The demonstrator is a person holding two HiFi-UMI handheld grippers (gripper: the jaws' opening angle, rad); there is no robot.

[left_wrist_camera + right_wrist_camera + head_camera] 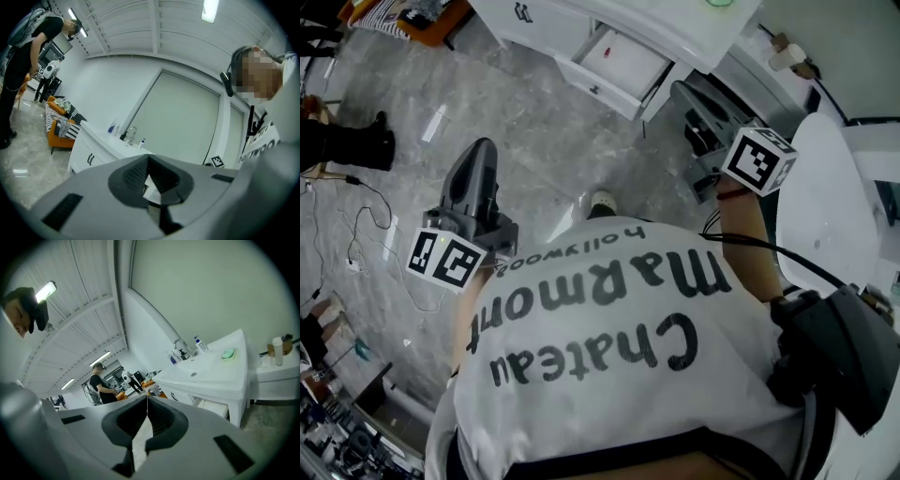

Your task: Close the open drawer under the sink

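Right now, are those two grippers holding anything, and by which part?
Nothing is held. The left gripper and the right gripper each have jaws shut together, empty. The open drawer stands untouched, away from both.

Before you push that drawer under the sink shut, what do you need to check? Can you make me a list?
1. The drawer is pulled out: ok.
2. Nothing sticks over its edge: ok, only a small red thing lies inside.
3. The left tool is shut and empty: ok.
4. The right tool is shut and empty: ok.
5. A tool touches the drawer: not ok, both are apart from it.
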